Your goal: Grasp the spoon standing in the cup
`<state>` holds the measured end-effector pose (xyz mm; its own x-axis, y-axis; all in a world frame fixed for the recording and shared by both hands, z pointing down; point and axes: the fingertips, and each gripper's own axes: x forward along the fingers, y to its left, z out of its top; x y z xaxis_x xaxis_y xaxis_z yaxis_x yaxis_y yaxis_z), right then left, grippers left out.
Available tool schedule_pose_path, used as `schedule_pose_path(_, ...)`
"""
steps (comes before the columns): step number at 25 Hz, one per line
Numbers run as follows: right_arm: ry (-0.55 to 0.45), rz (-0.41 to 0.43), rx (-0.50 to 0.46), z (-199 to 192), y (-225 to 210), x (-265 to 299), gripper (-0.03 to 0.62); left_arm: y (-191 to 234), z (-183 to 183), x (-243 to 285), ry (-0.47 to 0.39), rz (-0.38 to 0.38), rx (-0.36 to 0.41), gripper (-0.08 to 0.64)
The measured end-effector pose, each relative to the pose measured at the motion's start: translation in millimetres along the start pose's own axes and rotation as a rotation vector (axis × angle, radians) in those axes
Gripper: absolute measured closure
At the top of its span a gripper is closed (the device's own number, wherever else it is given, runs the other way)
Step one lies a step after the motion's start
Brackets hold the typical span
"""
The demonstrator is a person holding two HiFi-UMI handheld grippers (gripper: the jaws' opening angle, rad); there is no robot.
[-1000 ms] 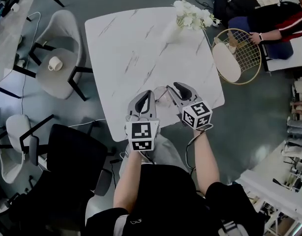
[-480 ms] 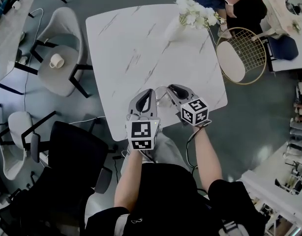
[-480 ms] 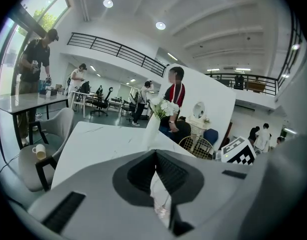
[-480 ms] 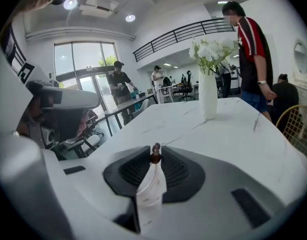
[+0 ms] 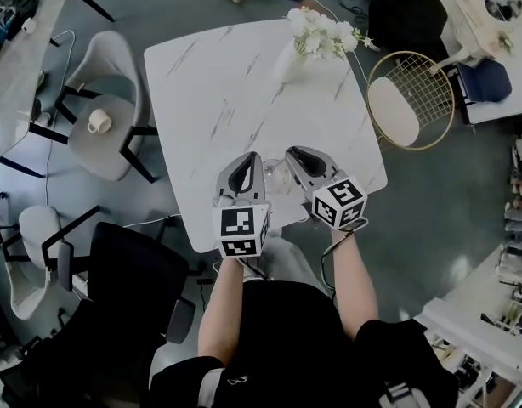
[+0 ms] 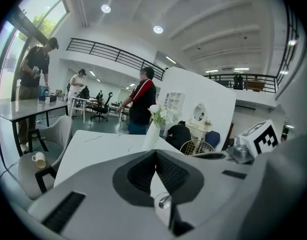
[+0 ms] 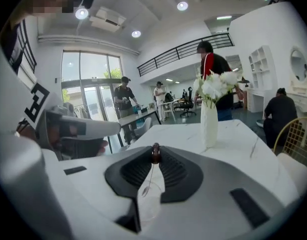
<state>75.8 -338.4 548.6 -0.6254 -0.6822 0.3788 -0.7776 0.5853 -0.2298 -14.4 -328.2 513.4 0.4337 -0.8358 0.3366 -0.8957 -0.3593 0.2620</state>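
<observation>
A clear glass cup (image 5: pixel 275 175) stands near the front edge of the white marble table (image 5: pixel 235 83), between my two grippers. In the right gripper view the cup (image 7: pixel 148 196) sits low between the jaws, and a thin spoon rises from it to a dark reddish knob (image 7: pixel 155 154). My right gripper (image 7: pixel 155 152) (image 5: pixel 292 154) is closing, and its tips meet on that knob. My left gripper (image 5: pixel 248 158) (image 6: pixel 156 153) lies just left of the cup with its tips together; a small shiny spot shows low in its gap.
A white vase of white flowers (image 5: pixel 303 45) stands at the table's far side. A gold wire chair (image 5: pixel 410 100) is to the right. A grey chair holding a mug (image 5: pixel 99 121) is to the left, and a black chair (image 5: pixel 133 270) by my left side. People move beyond the table.
My right gripper has shifted a little left, closer over the cup and the left gripper. The left gripper has hardly moved. A person beyond the table has walked left.
</observation>
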Motion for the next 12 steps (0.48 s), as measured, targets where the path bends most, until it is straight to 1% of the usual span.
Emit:
schedule_pose_path(6,-0.162,-0.012,-0.051,75,6,-21,0.54,-3,38,1,-0.069,0.011,0.024,0.546)
schedule_pose_path(12,-0.32,-0.08,-0.077,139,3,-46,0.54,-20,90,-1,-0.169,-0.007,0.087,0.546)
